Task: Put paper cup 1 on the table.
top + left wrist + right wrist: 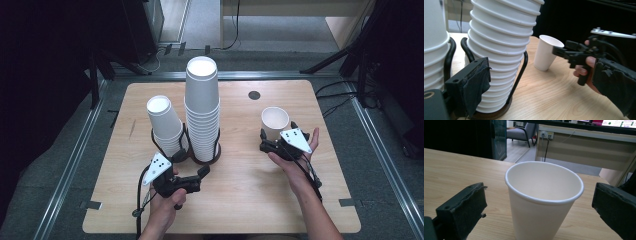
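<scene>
Paper cup [544,200] stands upright on the bench [240,200], mouth up, between the right gripper's [277,138] fingers [461,212], which are spread wide with a gap on either side, so nothing presses on it. It looks freshly set down, or about to be picked up; I cannot tell which.

The left gripper [202,172] rests low beside the tall stack [202,112] of inverted cups in its wire holder [520,75]. Its fingers [471,82] also stand apart, holding nothing, with one pad close against the stack's lower rims.

The cup is light and empty, so a sideways brush from either right finger would likely tip or skate it. A careless swing of the left fingers could rock the tall stack, or the short stack [165,125] beside it, which already leans.

Beyond the right fingers the bench runs on a little before its far edge; behind both hands lies open wood for backing away.
</scene>
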`<state>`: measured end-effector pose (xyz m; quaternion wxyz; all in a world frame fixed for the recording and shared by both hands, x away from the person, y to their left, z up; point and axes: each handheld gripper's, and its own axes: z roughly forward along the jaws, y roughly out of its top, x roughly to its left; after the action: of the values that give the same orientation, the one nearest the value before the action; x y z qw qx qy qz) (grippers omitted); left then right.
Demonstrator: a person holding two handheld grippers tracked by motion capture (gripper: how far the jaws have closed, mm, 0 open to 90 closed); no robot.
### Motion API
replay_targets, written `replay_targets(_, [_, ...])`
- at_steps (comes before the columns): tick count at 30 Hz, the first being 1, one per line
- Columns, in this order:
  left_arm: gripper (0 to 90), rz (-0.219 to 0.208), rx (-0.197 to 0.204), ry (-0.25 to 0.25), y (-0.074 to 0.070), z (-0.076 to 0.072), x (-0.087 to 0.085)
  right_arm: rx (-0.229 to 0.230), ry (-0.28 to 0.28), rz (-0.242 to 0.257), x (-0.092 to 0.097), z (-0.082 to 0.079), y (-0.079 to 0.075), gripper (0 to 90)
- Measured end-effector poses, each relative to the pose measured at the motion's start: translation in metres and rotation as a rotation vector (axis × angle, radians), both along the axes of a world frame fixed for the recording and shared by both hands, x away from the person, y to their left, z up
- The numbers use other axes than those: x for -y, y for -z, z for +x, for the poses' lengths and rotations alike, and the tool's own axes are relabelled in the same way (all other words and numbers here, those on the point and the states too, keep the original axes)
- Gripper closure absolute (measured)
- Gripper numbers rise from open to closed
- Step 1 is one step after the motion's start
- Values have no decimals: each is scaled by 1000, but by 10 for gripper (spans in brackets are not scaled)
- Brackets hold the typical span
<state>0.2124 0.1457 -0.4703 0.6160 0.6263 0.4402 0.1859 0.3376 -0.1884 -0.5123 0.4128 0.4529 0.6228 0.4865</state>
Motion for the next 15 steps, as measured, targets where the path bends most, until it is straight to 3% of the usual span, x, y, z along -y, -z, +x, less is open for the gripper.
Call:
replay_targets(9, [23, 2, 1, -26, -1, 2, -5, 34, -9, 40, 6, -24, -23, 0])
replay_targets(15, [23, 20, 1, -37, 0, 2, -5, 54, -17, 49, 1, -34, -49, 0])
